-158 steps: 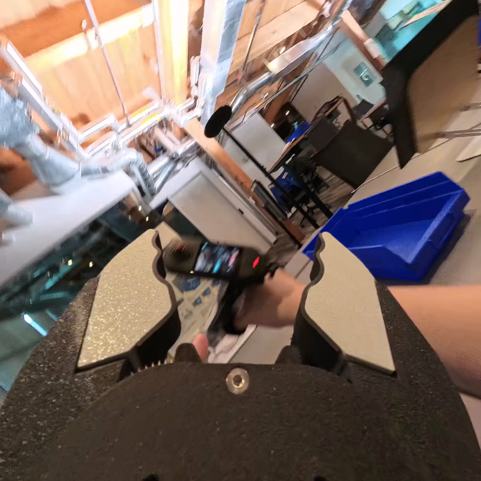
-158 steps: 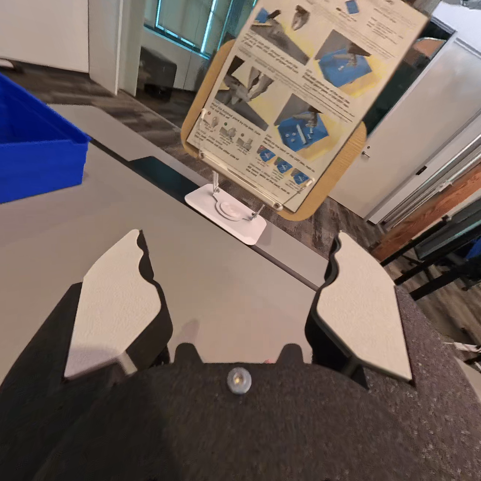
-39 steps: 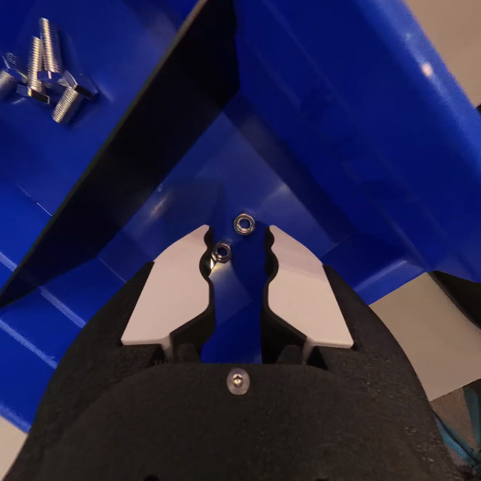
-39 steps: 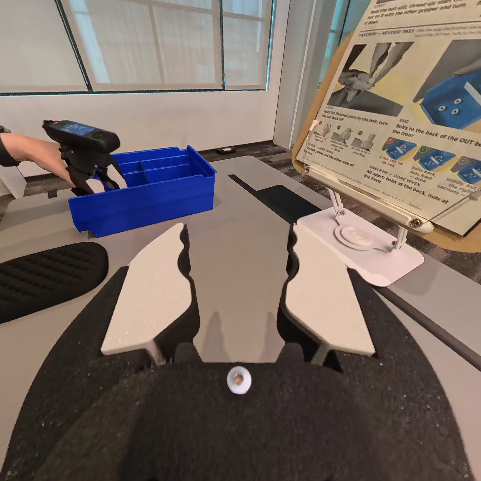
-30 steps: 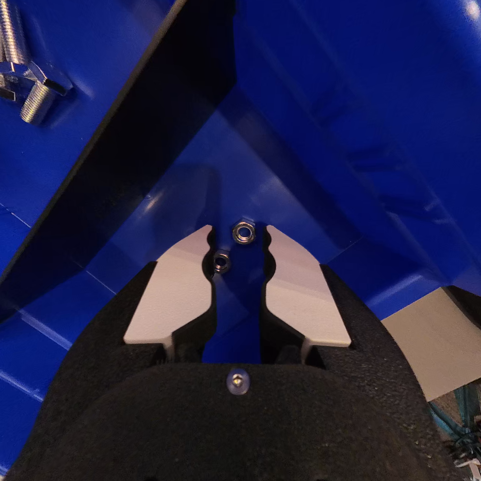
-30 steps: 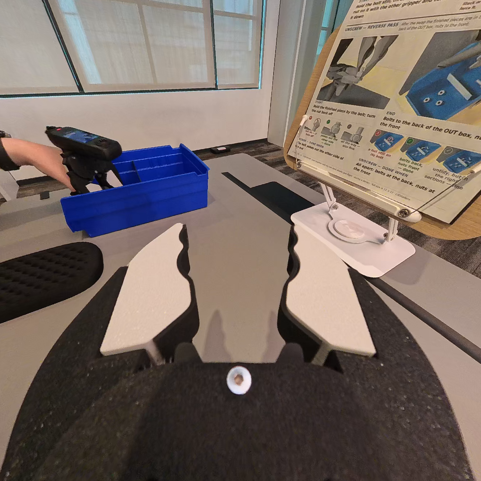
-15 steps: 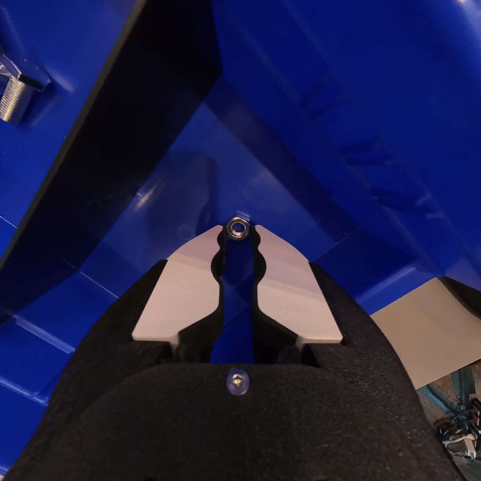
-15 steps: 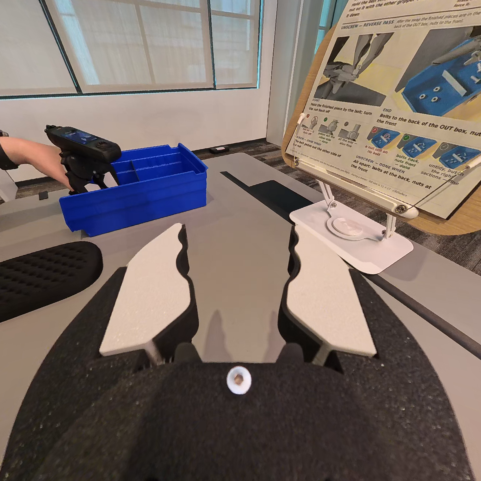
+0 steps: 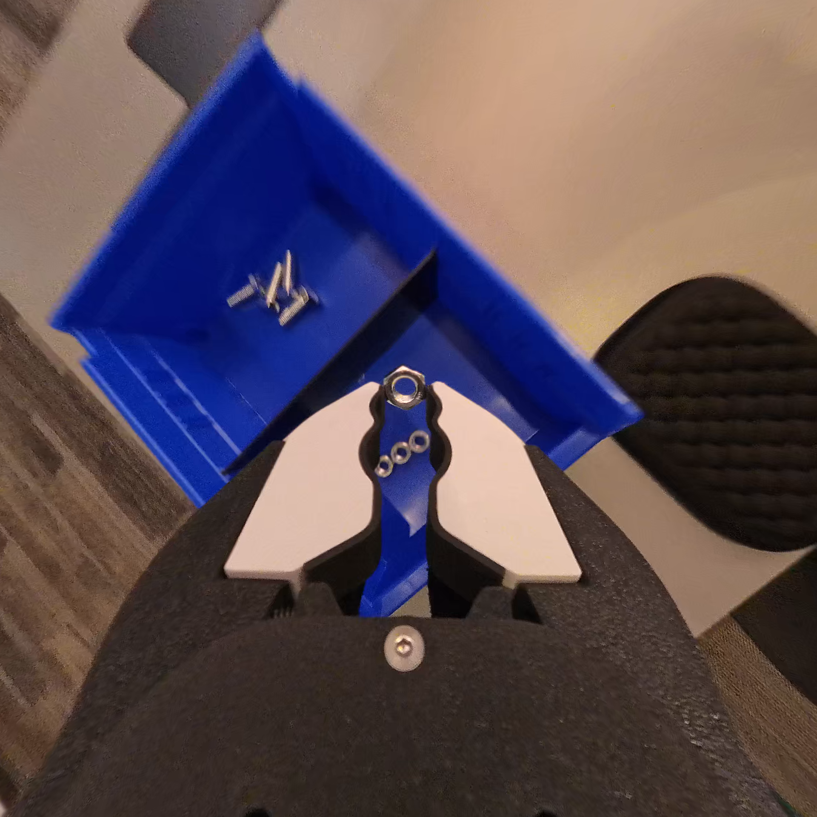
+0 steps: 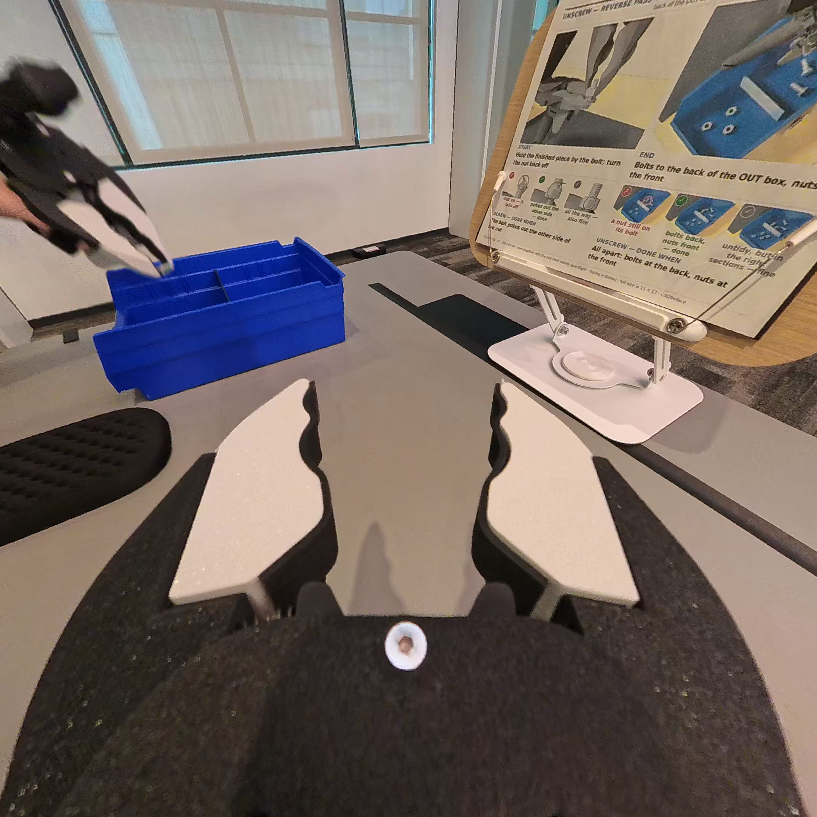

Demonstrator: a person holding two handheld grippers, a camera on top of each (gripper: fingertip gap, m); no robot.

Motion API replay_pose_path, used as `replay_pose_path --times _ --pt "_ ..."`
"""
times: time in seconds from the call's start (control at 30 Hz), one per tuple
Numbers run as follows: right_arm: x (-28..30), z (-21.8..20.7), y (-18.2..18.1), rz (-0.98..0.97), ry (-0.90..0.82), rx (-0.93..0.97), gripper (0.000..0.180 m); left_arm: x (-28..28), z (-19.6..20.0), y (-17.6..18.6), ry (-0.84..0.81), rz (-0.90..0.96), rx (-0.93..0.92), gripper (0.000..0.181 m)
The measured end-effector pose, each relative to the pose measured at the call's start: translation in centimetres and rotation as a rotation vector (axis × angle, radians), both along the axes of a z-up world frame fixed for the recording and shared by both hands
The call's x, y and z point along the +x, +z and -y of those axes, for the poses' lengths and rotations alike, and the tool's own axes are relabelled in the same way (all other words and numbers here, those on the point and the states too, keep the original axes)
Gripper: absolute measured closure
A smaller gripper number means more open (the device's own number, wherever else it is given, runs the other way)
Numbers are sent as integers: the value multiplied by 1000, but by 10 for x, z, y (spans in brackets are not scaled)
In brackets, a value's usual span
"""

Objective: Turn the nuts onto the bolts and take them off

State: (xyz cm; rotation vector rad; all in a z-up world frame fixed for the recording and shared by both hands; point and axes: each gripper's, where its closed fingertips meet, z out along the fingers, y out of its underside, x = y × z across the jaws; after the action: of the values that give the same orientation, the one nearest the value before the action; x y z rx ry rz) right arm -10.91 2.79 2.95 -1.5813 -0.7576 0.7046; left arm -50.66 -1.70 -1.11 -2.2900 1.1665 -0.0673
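My left gripper (image 9: 403, 391) is shut on a steel hex nut (image 9: 403, 390) at its fingertips and holds it in the air above the blue bin (image 9: 508, 292). Three more nuts (image 9: 401, 452) lie in the bin's near compartment. Several bolts (image 9: 276, 289) lie in the far compartment, beyond a black divider (image 9: 353, 353). My right gripper (image 10: 404, 398) is open and empty, low over the grey table (image 10: 398, 353). In the right wrist view the left gripper (image 10: 161, 265) hangs over the bin's left end (image 10: 212, 340).
A black dimpled pad (image 10: 66, 464) lies on the table near the bin; it also shows in the left wrist view (image 9: 716, 398). A white stand (image 10: 597, 380) holding an instruction sheet (image 10: 663, 154) is at the right. Windows (image 10: 265, 75) are behind. My right fingertips sit around 40 cm from my left ones.
My left gripper closed on a nut in the bin's near compartment and lifted it up out of the bin. My right gripper stayed open and nearly still.
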Motion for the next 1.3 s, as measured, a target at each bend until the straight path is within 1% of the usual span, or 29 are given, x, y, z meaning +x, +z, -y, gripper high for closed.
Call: replay_pose_path --times 0.1,0.13,0.2,0.3,0.4,0.47,0.53,0.63,0.83,1.0,1.3 --pt "4 -2 -4 32 -24 6 105 53 5 43 -106 69 52 163" --pt "6 -3 -5 39 -31 10 105 78 6 50 -158 90 66 163" --pt "11 -4 -6 40 -41 9 105 133 11 51 -270 111 68 163" --pt "28 -9 -13 58 -92 5 105 219 16 29 -434 120 42 163" --pt "52 -14 -30 118 -162 -14 105 292 24 -12 -581 95 -36 163" --pt "64 -15 -42 139 -190 -26 105 327 20 -39 -631 70 -61 163" --pt "69 -14 -53 134 -198 -52 105 350 12 -64 -643 32 -97 163" --pt "74 -18 -66 188 -224 -64 104 362 -1 -96 -653 -78 -128 163" --pt "80 -24 -84 259 -247 -88 104 363 -18 -124 -623 -197 -177 163" --pt "78 -26 -94 273 -241 -114 105 356 -22 -135 -612 -266 -209 163" --pt "83 -27 -95 280 -259 -117 105 356 -22 -142 -613 -269 -222 163"
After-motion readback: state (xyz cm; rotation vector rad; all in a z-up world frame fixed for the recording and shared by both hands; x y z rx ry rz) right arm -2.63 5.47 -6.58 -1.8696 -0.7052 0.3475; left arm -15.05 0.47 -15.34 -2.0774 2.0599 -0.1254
